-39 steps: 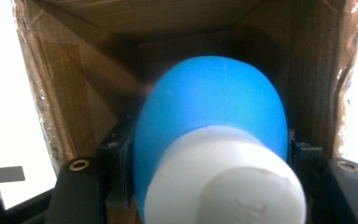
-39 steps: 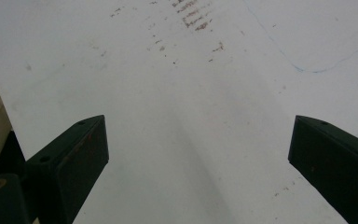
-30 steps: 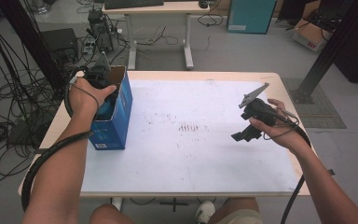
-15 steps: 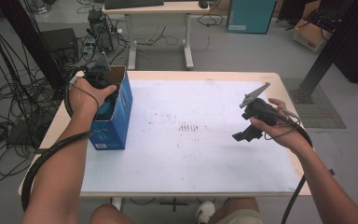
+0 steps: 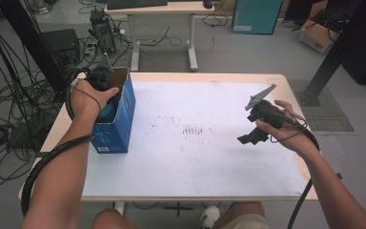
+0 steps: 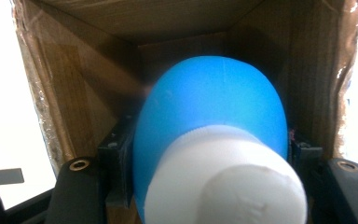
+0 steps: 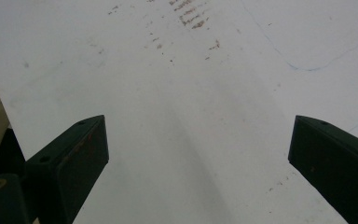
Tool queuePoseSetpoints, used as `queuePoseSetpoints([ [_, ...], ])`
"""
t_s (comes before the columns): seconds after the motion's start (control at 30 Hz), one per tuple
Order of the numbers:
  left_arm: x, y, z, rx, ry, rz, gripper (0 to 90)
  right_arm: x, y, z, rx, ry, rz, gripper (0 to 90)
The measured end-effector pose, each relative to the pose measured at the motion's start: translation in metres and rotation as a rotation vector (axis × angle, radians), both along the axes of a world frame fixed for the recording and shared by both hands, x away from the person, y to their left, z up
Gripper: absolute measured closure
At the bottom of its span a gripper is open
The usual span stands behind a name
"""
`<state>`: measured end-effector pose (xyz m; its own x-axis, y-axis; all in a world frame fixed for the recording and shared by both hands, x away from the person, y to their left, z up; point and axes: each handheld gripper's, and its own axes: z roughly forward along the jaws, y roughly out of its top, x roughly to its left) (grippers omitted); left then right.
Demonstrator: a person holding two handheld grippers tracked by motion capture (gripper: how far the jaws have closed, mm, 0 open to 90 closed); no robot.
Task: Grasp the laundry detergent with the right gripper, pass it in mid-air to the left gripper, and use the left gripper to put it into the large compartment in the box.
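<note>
1 blue bottle (image 6: 209, 126), seemingly inside 1 box (image 5: 119, 119), clamped by left gripper (image 6: 209, 154); right gripper (image 7: 198, 154) jaws spread.

Overhead table (image 5: 195, 157) view, two close gripper-mounted views

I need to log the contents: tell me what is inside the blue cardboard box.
Inside the blue cardboard box, the left gripper grips a blue bottle with a white cap, pointing into the brown interior. The bottle covers the box floor, so anything beneath cannot be seen.
</note>
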<state>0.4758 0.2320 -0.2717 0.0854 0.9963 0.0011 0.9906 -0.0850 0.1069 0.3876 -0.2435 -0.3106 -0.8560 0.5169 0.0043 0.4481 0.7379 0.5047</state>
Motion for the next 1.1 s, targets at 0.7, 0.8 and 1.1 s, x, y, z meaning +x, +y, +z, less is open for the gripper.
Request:
queuePoseSetpoints([
  [0.7,-0.0002,0.0014,-0.0001,-0.005,-0.004,-0.003,36.2,-0.0004,-0.0009,0.0042,-0.010,-0.009,0.000,4.8],
  [0.8,0.0001,0.0009,-0.0001,-0.005,-0.003,-0.003,36.3,-0.0008,-0.0013,0.0046,-0.016,-0.004,-0.004,4.8],
  [1.1,-0.0002,0.0009,-0.0001,-0.006,-0.003,-0.005,36.3,-0.0003,-0.0027,0.0051,-0.018,-0.008,0.002,4.8],
])
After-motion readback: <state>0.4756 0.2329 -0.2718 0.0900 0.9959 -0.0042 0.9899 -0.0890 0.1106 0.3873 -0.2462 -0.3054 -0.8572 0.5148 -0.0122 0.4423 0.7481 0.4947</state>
